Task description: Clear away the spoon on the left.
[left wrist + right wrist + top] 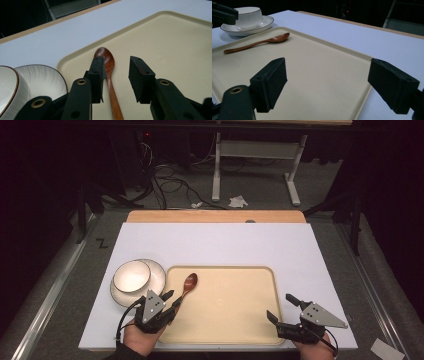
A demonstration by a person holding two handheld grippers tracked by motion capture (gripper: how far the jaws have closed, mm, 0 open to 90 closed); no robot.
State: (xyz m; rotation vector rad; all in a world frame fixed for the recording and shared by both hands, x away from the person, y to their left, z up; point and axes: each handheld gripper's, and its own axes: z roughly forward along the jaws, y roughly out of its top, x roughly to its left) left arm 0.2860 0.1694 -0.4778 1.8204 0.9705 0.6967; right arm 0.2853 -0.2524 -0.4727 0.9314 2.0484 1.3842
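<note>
A brown wooden spoon lies in the left part of a beige tray, bowl end pointing away from me. My left gripper is open over the spoon's handle. In the left gripper view the spoon runs between the jaws, close to the left one and apart from the right one. My right gripper is wide open at the tray's near right corner with nothing between its jaws. In the right gripper view the spoon lies far off on the tray.
A white bowl stands on a white plate just left of the tray, close to my left gripper. A white mat covers the table, with its wooden edge at the back. Beyond that are the floor, cables and a table leg.
</note>
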